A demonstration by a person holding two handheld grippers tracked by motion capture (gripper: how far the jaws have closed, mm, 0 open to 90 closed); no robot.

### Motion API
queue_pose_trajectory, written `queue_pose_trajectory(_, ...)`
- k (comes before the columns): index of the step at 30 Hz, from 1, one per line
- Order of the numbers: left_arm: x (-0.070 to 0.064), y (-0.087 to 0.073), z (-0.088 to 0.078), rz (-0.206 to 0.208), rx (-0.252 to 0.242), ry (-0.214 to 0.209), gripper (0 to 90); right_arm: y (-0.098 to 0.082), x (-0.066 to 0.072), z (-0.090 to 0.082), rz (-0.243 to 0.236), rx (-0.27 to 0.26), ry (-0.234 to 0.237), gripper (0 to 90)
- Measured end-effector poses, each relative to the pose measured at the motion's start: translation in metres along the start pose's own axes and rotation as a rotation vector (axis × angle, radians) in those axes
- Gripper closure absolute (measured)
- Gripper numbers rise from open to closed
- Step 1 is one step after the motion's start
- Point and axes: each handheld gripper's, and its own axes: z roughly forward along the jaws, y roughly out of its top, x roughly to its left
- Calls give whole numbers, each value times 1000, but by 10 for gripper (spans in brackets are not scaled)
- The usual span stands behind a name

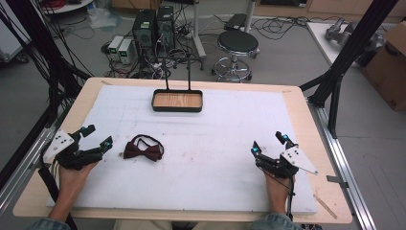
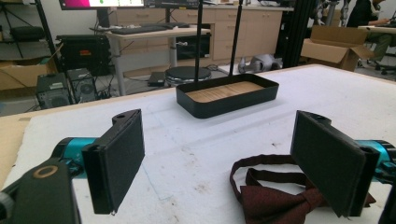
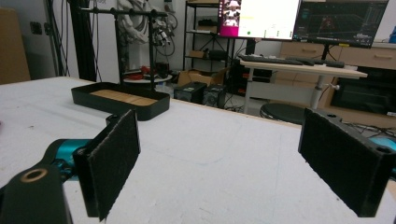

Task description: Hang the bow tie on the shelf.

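Note:
A dark red bow tie (image 1: pixel 144 149) (image 2: pixel 280 198) lies flat on the white foam sheet, left of centre. My left gripper (image 1: pixel 97 136) (image 2: pixel 224 163) rests low near the table's left edge, just left of the bow tie, jaws wide open with nothing between them. In the left gripper view the bow tie lies partly behind the right-hand pad (image 2: pixel 329 161). My right gripper (image 1: pixel 269 143) (image 3: pixel 243 163) sits near the front right of the sheet, open and empty. A black tray with a wooden floor (image 1: pixel 177 109) (image 2: pixel 261 95) (image 3: pixel 154 108) stands at the far middle, under a thin black stand.
The white foam sheet (image 1: pixel 215 129) covers most of the wooden table (image 1: pixel 81 103). Black frame posts (image 1: pixel 352 45) stand at the table's far corners. Beyond the far edge are a stool (image 1: pixel 238 43), computer cases (image 1: pixel 153 28) and cables on the floor.

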Motion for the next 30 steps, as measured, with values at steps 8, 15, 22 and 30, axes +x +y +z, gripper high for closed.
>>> queue_pose_trajectory(8,-2,-1,4,11,27,-17,188,0,0,0,0,0,3,118)
queue_pose_trajectory(15,-6,-4,12,38,83,-60,231,0,0,1,-2,1,5,119)
queue_pose_trajectory(22,-13,-9,25,51,160,-139,298,0,0,1,0,9,8,119)
queue_pose_trajectory(30,-23,-13,43,58,243,-258,356,0,0,1,-3,8,11,119)
